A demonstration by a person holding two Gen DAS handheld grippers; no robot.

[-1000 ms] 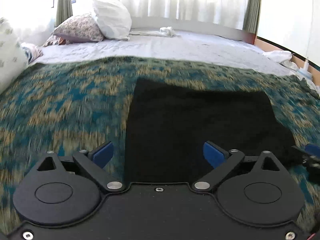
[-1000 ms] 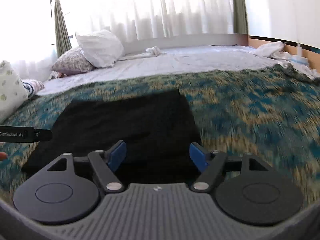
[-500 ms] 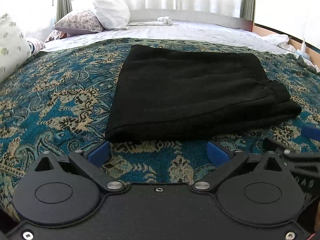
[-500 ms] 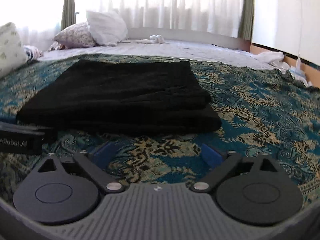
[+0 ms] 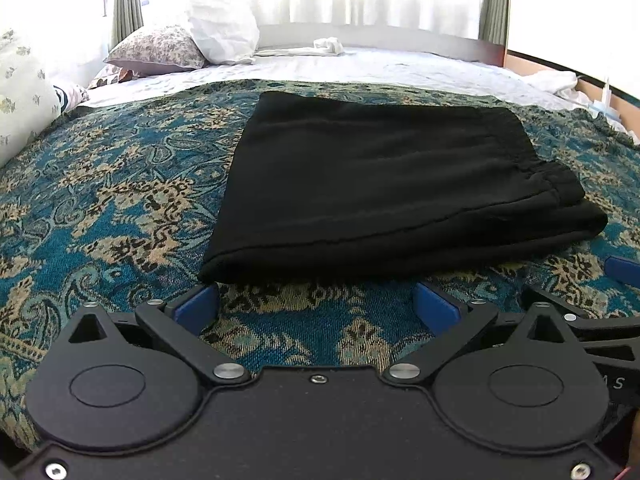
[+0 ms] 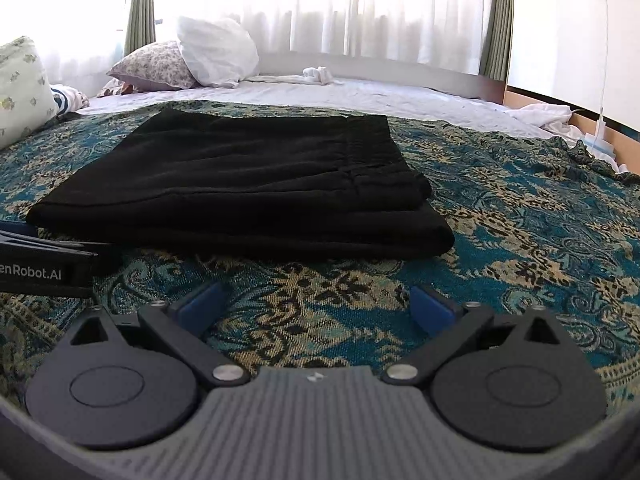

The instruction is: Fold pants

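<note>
The black pants (image 5: 380, 184) lie folded in a flat rectangular stack on the teal patterned bedspread (image 5: 100, 208). They also show in the right wrist view (image 6: 248, 188). My left gripper (image 5: 316, 306) is open and empty, low over the bedspread just in front of the stack's near edge. My right gripper (image 6: 316, 304) is open and empty, a little in front of the stack's right part. The left gripper's body shows at the left edge of the right wrist view (image 6: 40, 268).
Pillows (image 5: 188, 44) lie at the far left of the bed. A white sheet (image 5: 360, 68) covers the far half, with a small white cloth (image 5: 328, 46) on it. White laundry (image 6: 548, 114) lies at the right edge by a wooden frame.
Both grippers have pulled back from over the pants toward the near side and dropped low. The folded stack now lies ahead of the open fingers, not beneath them.
</note>
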